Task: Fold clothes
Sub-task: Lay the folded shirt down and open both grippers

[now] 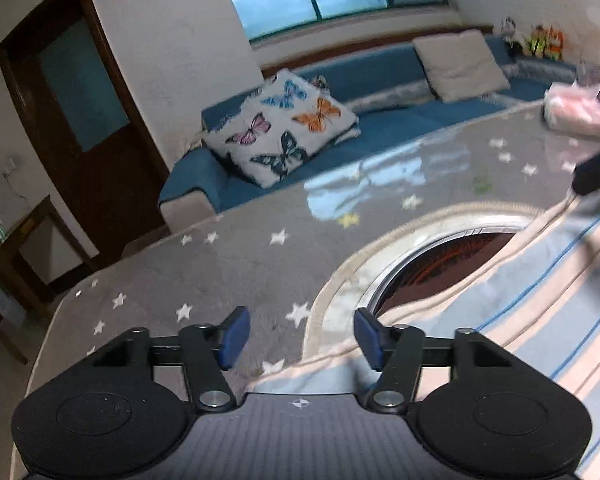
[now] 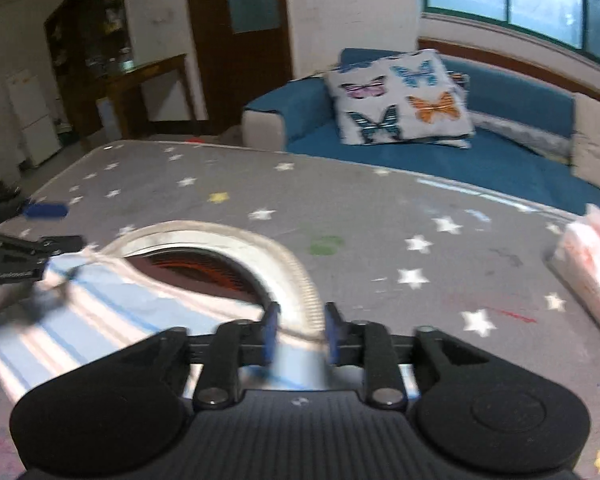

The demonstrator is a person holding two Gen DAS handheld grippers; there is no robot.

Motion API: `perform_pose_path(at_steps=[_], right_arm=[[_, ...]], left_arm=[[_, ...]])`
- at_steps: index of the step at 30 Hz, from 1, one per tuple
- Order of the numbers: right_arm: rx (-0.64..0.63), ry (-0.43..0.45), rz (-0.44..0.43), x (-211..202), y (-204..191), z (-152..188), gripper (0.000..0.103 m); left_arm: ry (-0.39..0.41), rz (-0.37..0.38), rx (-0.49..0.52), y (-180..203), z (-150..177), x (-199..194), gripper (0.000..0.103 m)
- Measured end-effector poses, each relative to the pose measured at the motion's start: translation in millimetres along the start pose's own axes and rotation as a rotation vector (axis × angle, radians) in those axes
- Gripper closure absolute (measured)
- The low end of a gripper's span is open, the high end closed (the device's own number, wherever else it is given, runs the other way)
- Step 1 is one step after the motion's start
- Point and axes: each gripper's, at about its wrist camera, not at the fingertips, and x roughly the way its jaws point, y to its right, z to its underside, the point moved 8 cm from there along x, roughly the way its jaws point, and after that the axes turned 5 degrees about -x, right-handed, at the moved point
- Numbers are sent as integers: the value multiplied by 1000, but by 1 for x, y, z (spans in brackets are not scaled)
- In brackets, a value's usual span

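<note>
A striped garment (image 1: 532,312), pale blue, pink and cream, lies on the grey star-patterned table cover (image 1: 228,264). My left gripper (image 1: 300,338) is open over the garment's near left edge, with nothing between its blue pads. In the right wrist view the garment (image 2: 100,320) spreads to the left. My right gripper (image 2: 299,334) is open with a narrower gap, and the garment's edge lies blurred under and between its pads. The left gripper shows at the left edge of that view (image 2: 24,256).
A round hole with a metal rim (image 1: 440,264) sits in the table beside the garment. A pink packet (image 2: 592,272) lies at the right edge. A blue sofa (image 2: 500,160) with a butterfly cushion (image 2: 400,96) stands behind the table.
</note>
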Motion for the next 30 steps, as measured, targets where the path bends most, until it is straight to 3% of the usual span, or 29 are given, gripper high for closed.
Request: perform_pose_path(at_steps=[1, 3, 9, 16, 24, 30], right_arm=[[-15, -9, -17, 2, -8, 0, 72], [-33, -21, -41, 10, -21, 2, 72], [-32, -35, -67, 32, -49, 4, 72], [-21, -36, -50, 45, -54, 9, 71], [-21, -19, -76, 54, -72, -2, 70], [-75, -12, -40, 58, -82, -1, 67]], left_arm=[[2, 10, -1, 5, -2, -2, 14], [3, 27, 5, 15, -5, -4, 6], [-56, 29, 30, 41, -1, 16, 5], [-151, -6, 16, 38, 18, 45, 5], [-141, -32, -17, 29, 14, 44, 2], [-136, -64, -62, 3, 20, 35, 2]])
